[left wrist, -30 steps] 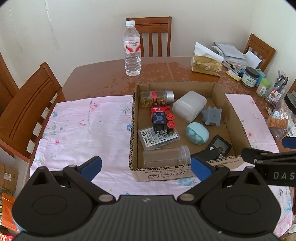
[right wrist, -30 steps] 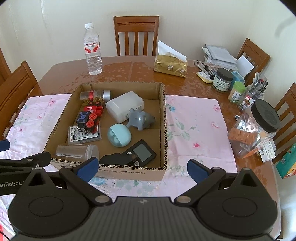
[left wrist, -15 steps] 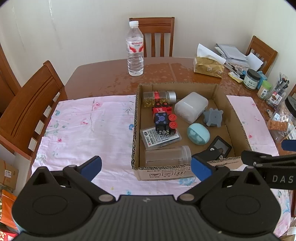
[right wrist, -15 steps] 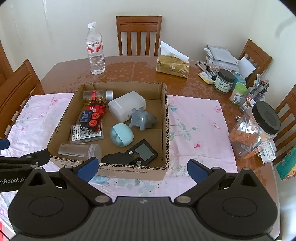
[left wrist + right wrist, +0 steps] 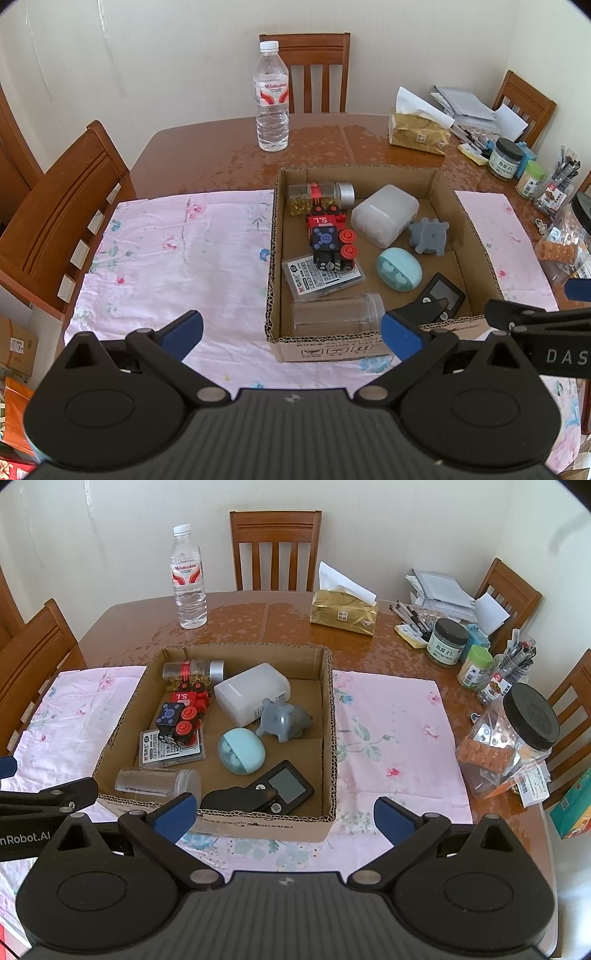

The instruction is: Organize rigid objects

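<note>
A shallow cardboard box (image 5: 328, 738) is seen on the pink floral cloth (image 5: 177, 258) that covers the near part of the bench (image 5: 221, 147), and the rigid objects are all found inside it: a capsule bottle (image 5: 192, 670) lying at the far left corner, a red toy train (image 5: 184, 716) partly over a flat card pack (image 5: 171, 751), a white plastic container (image 5: 251, 694), a grey toy animal (image 5: 282, 720), a pale blue oval case (image 5: 242, 751), a black device with a screen (image 5: 284, 784), a dark flat item (image 5: 229, 799) at the near wall, and a clear jar (image 5: 155, 782) on its side. The left hand-held gripper (image 5: 291, 334) and the right hand-held gripper (image 5: 282, 818) are both held released and empty, above the near edge of the box. The cloth on either side of the box is bare. Two stages are fitted by this: objects gathered into the box and the hand-held grippers drawn clear, or objects waiting there to be lifted out and laid on the cloth. Which step is in hand cannot be settled, so no particular move is called for by what is shown.
</note>
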Demonstrator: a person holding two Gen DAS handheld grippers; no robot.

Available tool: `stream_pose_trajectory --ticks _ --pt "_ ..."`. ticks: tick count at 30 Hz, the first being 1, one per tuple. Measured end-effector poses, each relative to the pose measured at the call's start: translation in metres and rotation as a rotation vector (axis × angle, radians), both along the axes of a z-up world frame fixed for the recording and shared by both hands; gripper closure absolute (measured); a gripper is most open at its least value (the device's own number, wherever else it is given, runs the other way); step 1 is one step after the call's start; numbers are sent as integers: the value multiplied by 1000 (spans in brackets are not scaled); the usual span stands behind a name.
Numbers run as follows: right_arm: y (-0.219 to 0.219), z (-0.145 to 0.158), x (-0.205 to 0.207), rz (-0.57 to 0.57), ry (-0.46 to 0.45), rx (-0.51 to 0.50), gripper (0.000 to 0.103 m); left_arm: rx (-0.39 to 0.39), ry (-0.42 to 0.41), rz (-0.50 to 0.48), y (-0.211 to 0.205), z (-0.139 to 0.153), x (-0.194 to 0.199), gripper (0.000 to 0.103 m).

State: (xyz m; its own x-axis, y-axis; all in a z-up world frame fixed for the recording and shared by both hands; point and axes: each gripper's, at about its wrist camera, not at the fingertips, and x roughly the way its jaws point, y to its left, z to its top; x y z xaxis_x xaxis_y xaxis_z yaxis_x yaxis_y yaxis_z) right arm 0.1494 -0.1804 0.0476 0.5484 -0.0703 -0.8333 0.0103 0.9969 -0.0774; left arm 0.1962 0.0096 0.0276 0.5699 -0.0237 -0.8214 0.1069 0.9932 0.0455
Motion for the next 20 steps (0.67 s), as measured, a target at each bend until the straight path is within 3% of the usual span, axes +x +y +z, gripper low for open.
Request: stream_pose_trajectory --ticks 20 --pt "4 1 2 8 0 -2 0 -4 -1 2 2 1 2 1"
